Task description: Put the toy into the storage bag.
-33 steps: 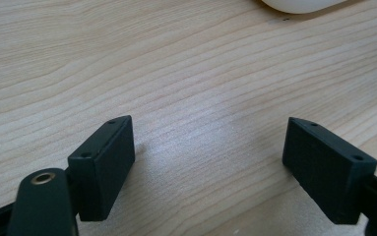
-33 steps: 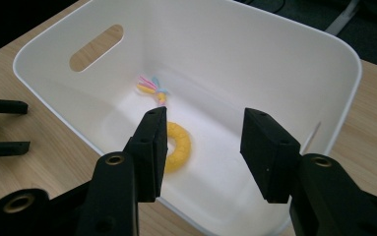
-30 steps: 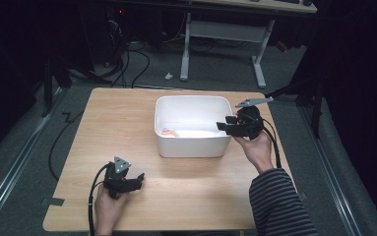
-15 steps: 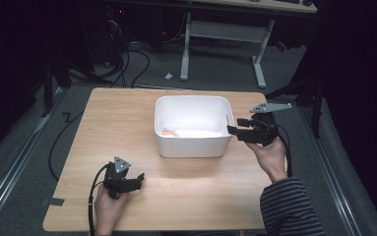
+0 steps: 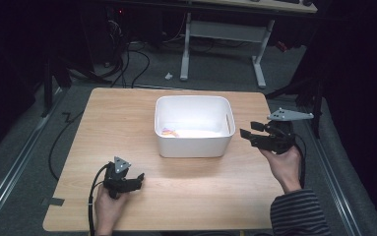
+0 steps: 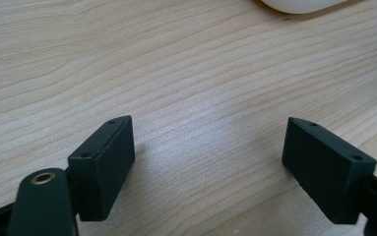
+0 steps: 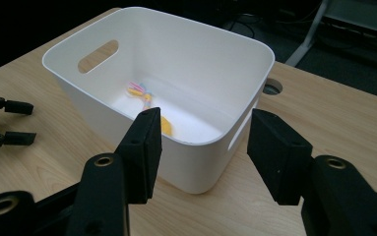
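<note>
While the table (image 5: 127,123) carries everything, a white bin (image 5: 194,145) is seen at its middle, toward the far edge. A small yellow and pink item (image 7: 146,96) lies on the bin's floor, near the wall with the handle slot. The right gripper (image 5: 250,136) is held just beside the bin's right wall, off the tabletop; its jaws have just been opening and stand moderately apart with nothing between them. The left gripper (image 5: 138,180) is held low at the near left, its jaws wide over bare wood.
</note>
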A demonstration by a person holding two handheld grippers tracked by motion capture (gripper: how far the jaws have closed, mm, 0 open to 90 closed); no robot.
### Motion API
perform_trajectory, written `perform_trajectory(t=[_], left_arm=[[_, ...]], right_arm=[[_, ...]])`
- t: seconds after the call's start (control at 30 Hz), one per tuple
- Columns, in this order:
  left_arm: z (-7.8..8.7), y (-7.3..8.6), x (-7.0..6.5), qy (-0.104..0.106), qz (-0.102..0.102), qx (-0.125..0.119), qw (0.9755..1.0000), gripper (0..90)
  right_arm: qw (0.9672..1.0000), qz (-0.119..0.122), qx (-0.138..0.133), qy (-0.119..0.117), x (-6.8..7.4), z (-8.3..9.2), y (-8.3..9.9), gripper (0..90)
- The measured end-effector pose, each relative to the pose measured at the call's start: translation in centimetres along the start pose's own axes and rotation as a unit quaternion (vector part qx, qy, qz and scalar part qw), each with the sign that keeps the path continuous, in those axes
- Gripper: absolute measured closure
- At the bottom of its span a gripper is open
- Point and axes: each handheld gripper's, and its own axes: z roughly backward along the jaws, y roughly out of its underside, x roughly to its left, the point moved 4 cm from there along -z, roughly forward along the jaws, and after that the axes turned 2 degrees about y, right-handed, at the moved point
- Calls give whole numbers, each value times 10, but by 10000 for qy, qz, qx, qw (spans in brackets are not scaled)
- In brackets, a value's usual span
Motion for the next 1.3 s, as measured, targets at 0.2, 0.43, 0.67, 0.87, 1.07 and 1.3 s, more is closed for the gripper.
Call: perform_trajectory(t=[0.2, 0.43, 0.67, 0.87, 1.07, 1.3], left_arm=[[0, 0, 0, 2, 2, -1, 10000, 205], [0, 0, 0, 2, 1, 1, 10000, 205], [0, 0, 0, 1, 2, -1, 10000, 205], [0, 0, 0, 2, 2, -1, 10000, 206], [0, 0, 0, 2, 2, -1, 10000, 206], [0, 0, 0, 2, 2, -1, 10000, 206]], right_arm=[[9999, -111, -122, 43, -1, 14, 9, 475], [9995, -125, -256, 122, 0, 30, 12, 476], [9988, -312, -298, 217, -6, 38, 29, 478], [9975, -489, -420, 293, -10, 45, 43, 485], [9972, -524, -435, 319, -10, 50, 55, 493], [9960, -709, -426, 340, -14, 49, 73, 495]])
